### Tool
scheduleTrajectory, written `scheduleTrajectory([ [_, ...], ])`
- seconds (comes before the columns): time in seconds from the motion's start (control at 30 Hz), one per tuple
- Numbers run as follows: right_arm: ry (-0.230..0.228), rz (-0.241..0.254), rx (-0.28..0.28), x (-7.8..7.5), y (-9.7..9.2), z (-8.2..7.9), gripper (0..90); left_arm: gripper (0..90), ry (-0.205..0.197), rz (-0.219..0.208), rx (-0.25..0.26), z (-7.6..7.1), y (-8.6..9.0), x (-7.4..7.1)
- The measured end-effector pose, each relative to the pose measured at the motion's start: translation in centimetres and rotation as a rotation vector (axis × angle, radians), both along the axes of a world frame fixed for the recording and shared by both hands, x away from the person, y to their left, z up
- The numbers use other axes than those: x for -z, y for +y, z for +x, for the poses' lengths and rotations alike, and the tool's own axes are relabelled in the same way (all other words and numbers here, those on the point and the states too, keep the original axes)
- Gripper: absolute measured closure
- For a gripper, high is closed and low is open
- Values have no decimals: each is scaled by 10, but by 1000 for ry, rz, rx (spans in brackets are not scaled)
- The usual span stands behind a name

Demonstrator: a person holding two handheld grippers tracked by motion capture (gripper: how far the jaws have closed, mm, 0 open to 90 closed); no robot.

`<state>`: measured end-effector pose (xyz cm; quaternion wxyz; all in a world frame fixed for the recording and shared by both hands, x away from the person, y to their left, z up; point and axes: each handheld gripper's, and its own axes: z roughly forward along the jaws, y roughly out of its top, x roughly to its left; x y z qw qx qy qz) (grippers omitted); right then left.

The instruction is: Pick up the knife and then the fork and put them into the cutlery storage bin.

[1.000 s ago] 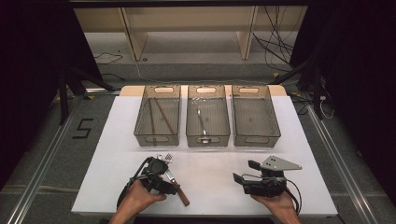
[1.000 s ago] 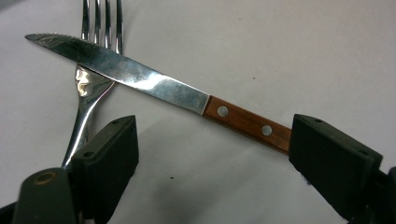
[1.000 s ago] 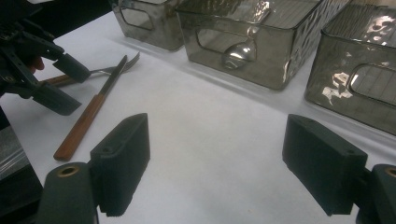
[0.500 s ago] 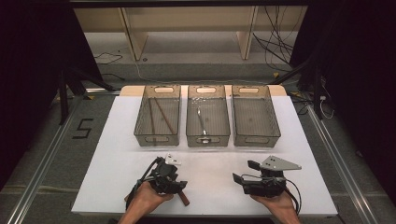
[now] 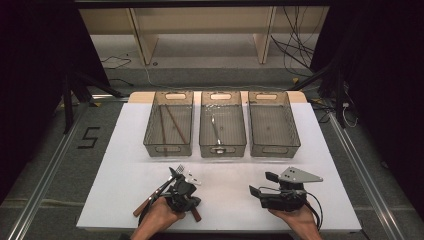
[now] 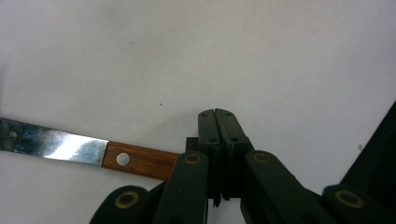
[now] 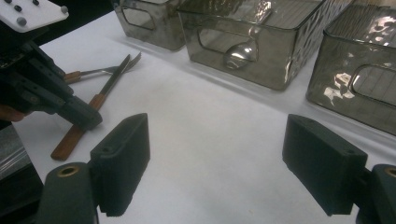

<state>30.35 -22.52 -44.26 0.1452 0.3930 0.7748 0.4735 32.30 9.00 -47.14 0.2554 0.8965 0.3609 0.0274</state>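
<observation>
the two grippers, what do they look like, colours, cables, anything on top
Both are black handheld tools with two blocky black jaws on linked arms, pinned by brass-coloured rivets. The right gripper carries a grey three-cornered plate on top and trails a black cable. The left gripper has a small white plate with dark studs. No sleeves are visible.

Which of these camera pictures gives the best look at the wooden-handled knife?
The left gripper view: the knife lies close up, showing shiny blade, rivet and brown handle. The right gripper view shows it whole but small, beside a fork. In the high view it is tiny and partly covered.
</observation>
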Motion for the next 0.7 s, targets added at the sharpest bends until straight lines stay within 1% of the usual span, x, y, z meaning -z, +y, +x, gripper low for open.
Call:
scheduleTrajectory([
  [0.13, 1, 1, 1, 0, 0, 0, 240, 887, 14, 26, 17, -3, 7, 0],
  [0.23, 1, 1, 1, 0, 0, 0, 240, 887, 34, 40, 29, -4, 17, -1],
  [0.3, 2, 1, 1, 0, 0, 0, 240, 887, 43, 50, 26, -5, 26, -2],
  [0.37, 3, 0, 2, 0, 0, 0, 240, 887, 59, 51, 22, -4, 33, -2],
  [0.47, 2, 0, 1, 0, 1, 0, 240, 887, 63, 85, 18, -4, 43, -3],
  [0.63, 3, -1, 0, 0, 1, 0, 240, 887, 75, 117, 1, 0, 58, -4],
  [0.7, 2, 0, -1, 0, 1, 0, 240, 887, 73, 129, -8, 1, 61, -4],
])
